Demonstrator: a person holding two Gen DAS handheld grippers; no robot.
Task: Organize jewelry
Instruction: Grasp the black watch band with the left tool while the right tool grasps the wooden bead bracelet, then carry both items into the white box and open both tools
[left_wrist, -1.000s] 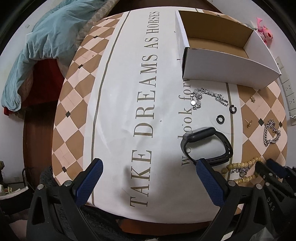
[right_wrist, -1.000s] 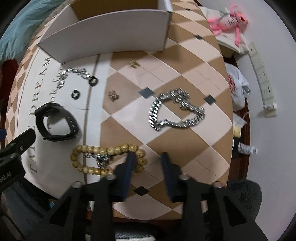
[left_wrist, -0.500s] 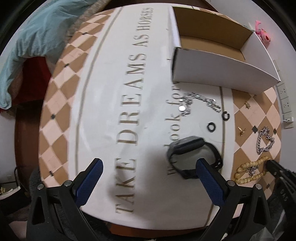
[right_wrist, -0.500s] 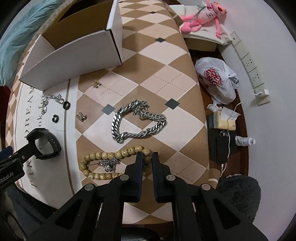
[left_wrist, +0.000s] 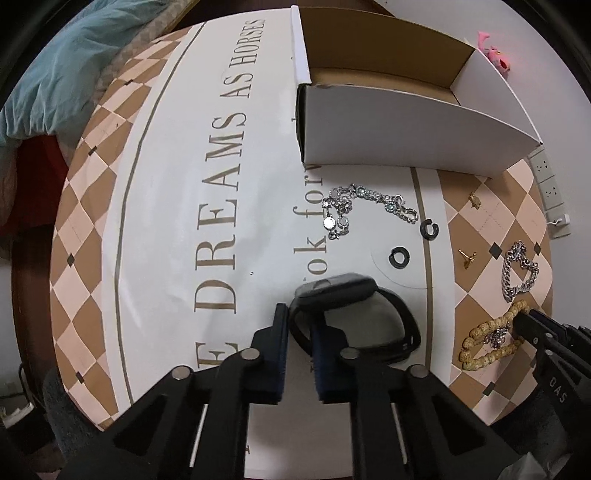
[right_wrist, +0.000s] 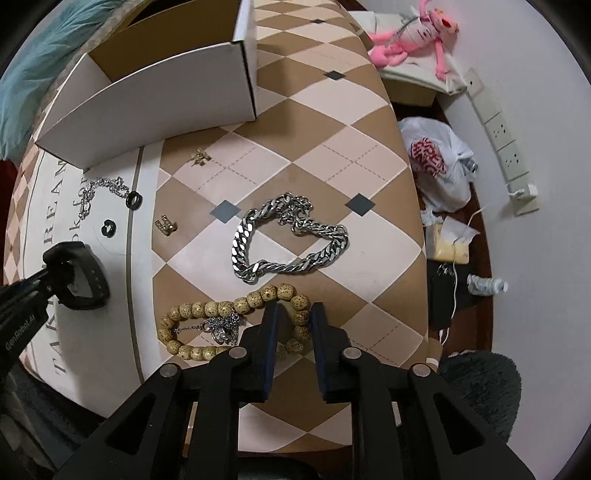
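The left gripper (left_wrist: 300, 325) pinches the band of the black watch (left_wrist: 354, 317) (contact half hidden); the right gripper (right_wrist: 293, 321) straddles the bead bracelet (right_wrist: 236, 321), grip unclear, on the tablecloth (left_wrist: 166, 221).

Lived-in home room: teal bedding (left_wrist: 55, 85), pink plush toy (right_wrist: 413, 33), wall sockets (right_wrist: 498, 129).

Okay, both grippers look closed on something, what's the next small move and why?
Probably lift the left gripper straight up: its jaws pinch the black watch strap, and the watch rests on the tablecloth. The open white box lies beyond. The right gripper straddles the bead bracelet.
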